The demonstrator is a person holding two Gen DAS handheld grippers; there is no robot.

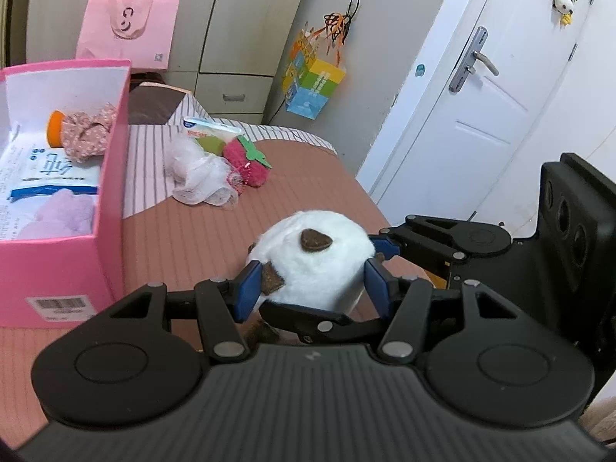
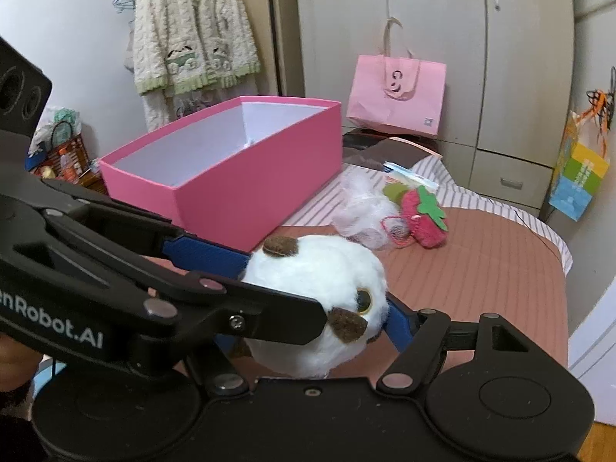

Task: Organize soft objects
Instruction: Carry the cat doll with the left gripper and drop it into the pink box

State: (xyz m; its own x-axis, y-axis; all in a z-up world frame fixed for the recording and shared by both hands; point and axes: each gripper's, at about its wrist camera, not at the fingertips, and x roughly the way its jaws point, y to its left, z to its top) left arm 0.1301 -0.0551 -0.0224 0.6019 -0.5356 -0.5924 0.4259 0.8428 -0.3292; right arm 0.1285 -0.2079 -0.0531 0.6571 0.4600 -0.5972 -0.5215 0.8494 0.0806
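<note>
A round white plush toy (image 1: 312, 254) with brown patches hangs above the brown striped bed cover (image 1: 308, 192). My left gripper (image 1: 312, 288) is shut on it, its blue pads pressing in from both sides. My right gripper (image 2: 317, 331) comes in from the right and is shut on the same plush toy (image 2: 319, 277); one of its blue fingers (image 1: 385, 247) shows at the toy's side. The left gripper's blue finger (image 2: 204, 254) crosses in front and hides the right gripper's left pad. An open pink box (image 1: 111, 192) stands to the left, holding a floral cloth (image 1: 86, 134) and other soft items.
A white mesh puff (image 1: 196, 177), a strawberry plush (image 1: 246, 165) and a tissue pack (image 1: 210, 125) lie farther back on the bed. Behind are a pink paper bag (image 2: 396, 92), a wardrobe and a hanging cardigan (image 2: 192, 30). The bed's edge and a white door (image 1: 481, 96) are on the right.
</note>
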